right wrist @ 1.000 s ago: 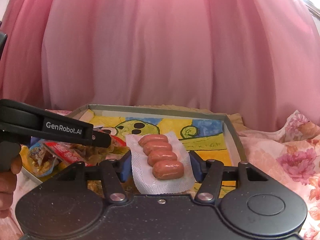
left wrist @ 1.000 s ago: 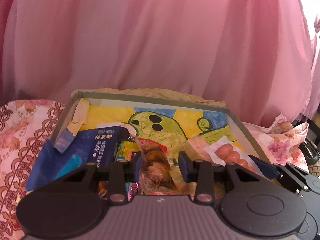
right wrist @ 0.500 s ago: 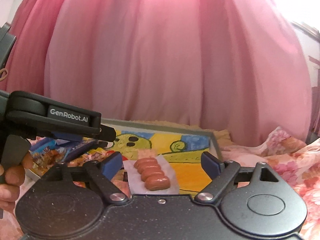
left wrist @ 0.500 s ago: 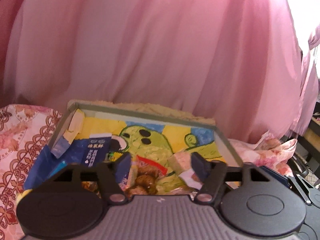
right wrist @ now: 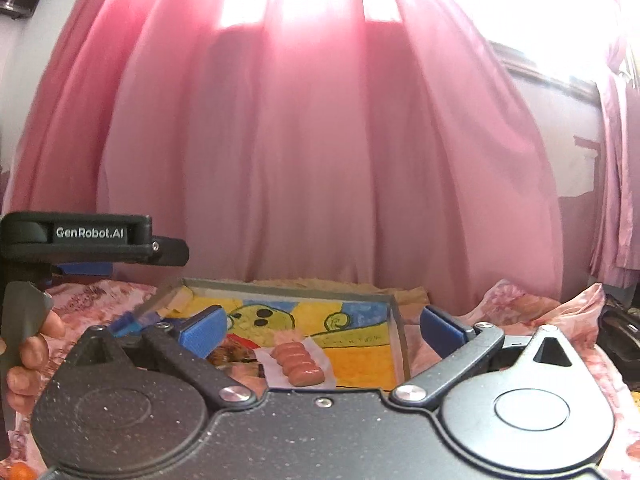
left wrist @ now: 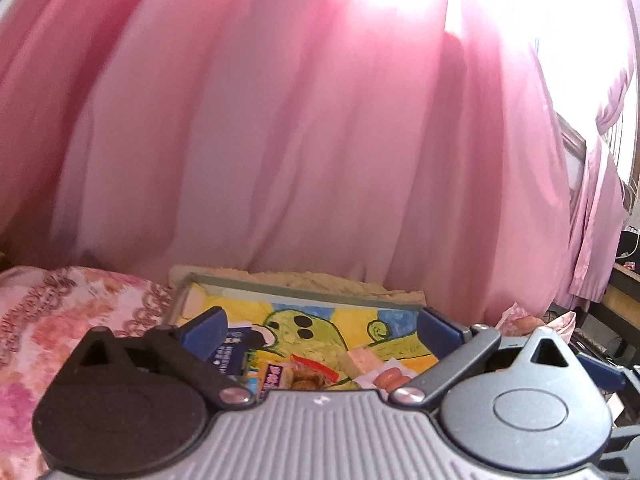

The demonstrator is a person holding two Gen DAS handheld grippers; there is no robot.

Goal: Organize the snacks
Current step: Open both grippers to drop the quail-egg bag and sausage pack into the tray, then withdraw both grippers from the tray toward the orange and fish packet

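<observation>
Both tools stand spread wide with nothing between their blue ribbed pads. The left tool (left wrist: pixel 320 330) and the right tool (right wrist: pixel 322 330) sit at the near edge of a shallow grey-rimmed tray (right wrist: pixel 396 332) that lies on a bed under a pink floral cloth (left wrist: pixel 60 320).

The tray floor carries a crayon-like drawing in yellow, blue and green, a rounded green figure with black spots. The snacks lie in the tray's near half. A sausage pack (right wrist: pixel 298 364), four plump glossy links in a row on a white crinkled wrapper, rests near the middle, right of the others. To its left the left view shows a dark blue flat pouch (left wrist: pixel 232 350) with white print, a clear bag (left wrist: pixel 308 376) of brown lumpy pieces with a red strip, and a small pale pink block (left wrist: pixel 362 360); most of these are partly hidden by the tool body.

In the right view a hand (right wrist: pixel 28 356) at the far left grips the left tool's dark handle. A pink pleated curtain (right wrist: pixel 320 160), sheer and backlit, fills the far side.
</observation>
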